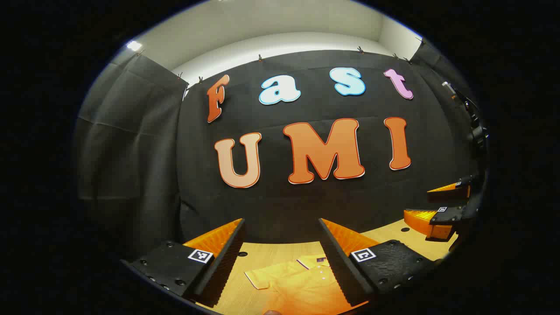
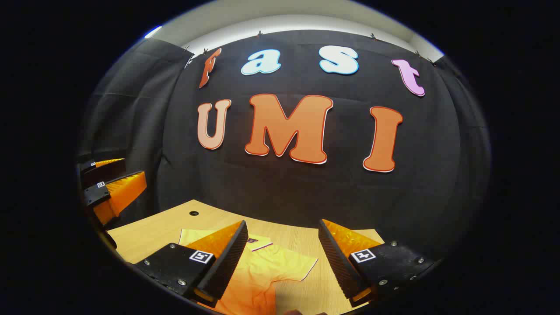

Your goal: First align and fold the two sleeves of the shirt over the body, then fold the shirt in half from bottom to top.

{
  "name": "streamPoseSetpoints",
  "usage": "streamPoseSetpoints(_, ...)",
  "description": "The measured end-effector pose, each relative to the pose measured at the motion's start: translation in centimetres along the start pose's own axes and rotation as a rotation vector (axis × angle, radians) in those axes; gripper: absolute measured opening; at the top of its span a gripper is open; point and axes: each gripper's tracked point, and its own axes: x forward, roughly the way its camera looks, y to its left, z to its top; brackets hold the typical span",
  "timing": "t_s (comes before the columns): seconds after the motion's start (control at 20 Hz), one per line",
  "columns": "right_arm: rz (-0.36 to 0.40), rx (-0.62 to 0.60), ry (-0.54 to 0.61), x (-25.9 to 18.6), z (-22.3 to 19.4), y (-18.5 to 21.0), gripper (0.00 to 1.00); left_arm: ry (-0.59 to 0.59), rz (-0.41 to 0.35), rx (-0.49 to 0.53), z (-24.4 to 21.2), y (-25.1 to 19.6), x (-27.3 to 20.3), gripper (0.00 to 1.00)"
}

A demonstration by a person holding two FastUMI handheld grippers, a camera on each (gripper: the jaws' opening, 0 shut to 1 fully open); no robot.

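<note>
In the left gripper view my left gripper (image 1: 281, 245) hangs released above the wooden table (image 1: 253, 253); the yellow polo shirt (image 1: 302, 284) lies flat below its fingers, black cloth wall (image 1: 280, 205) ahead, my right gripper (image 1: 431, 205) off right.

In the right gripper view my right gripper (image 2: 282, 247) is released too, shirt (image 2: 262, 271) under its left finger, sleeve (image 2: 302, 264) between fingers, my left gripper (image 2: 116, 181) off left.

Black cloth wall (image 1: 306, 210) behind a light wooden table (image 2: 166, 227); white ceiling (image 1: 271, 26) lit above.
</note>
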Motion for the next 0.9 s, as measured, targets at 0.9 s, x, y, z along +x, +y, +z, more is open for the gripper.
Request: streamPoseSetpoints(0.9, -0.022, 0.029, 0.111, 2.7, -3.6, -1.4, 0.98, 0.0, 0.006, 0.002, -0.3, 0.4, -0.1, 0.99)
